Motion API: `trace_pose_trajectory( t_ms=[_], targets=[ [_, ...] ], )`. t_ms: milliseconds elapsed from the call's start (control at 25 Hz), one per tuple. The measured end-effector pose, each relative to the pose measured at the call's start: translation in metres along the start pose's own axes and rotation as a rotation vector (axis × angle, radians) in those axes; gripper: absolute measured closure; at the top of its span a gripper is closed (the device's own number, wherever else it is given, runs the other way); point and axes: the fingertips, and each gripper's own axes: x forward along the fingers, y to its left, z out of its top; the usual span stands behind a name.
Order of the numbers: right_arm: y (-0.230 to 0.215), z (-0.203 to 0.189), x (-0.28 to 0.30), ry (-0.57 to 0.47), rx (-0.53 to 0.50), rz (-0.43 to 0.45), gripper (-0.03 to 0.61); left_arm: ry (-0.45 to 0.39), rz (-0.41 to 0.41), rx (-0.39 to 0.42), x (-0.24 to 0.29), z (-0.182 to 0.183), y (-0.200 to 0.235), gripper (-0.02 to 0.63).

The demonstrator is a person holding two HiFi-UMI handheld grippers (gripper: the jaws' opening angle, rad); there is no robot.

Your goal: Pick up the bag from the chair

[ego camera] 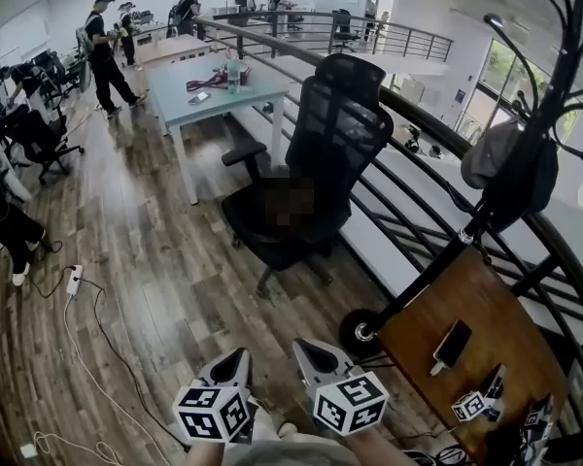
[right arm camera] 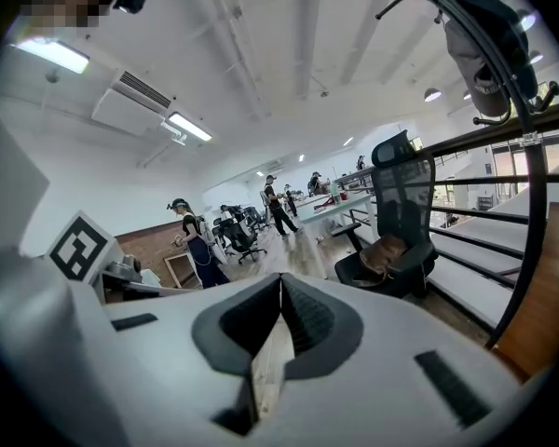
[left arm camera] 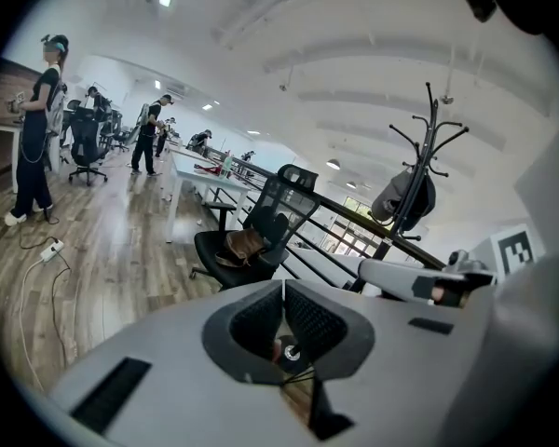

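A brown bag (left arm camera: 243, 244) lies on the seat of a black mesh office chair (ego camera: 323, 153); in the head view a mosaic patch covers the seat. The bag (right arm camera: 383, 252) also shows on the chair (right arm camera: 399, 214) in the right gripper view. Both grippers are held low at the bottom of the head view, well short of the chair. My left gripper (ego camera: 241, 355) is shut with nothing between its jaws. My right gripper (ego camera: 302, 346) is shut and empty too. In each gripper view the jaws meet in a thin line (left arm camera: 282, 287) (right arm camera: 280, 282).
A black coat stand (ego camera: 525, 153) with a grey bag hung on it stands right of the chair. A curved black railing (ego camera: 408, 115) runs behind. A wooden side table (ego camera: 486, 348) carries a phone. A light blue desk (ego camera: 214, 90) stands beyond. Cables and a power strip (ego camera: 75, 280) lie on the floor. Several people stand far off.
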Motion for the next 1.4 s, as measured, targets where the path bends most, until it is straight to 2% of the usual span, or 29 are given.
trace_pose_trajectory(
  t_ms=[240,760,1400],
  targets=[
    [-0.006,0.027,0.055,-0.021,-0.02,-0.01,0.577,-0.014,-0.024,0.007,0.034,0.038,0.033,0.607],
    [-0.005,0.076,0.176,-0.024,0.0,-0.045,0.577,0.028,-0.067,0.034,0.094,0.12,0.117,0.607],
    [-0.021,0.107,0.292,-0.057,0.031,-0.157,0.577,0.074,-0.145,0.073,0.159,0.185,0.205,0.607]
  ],
)
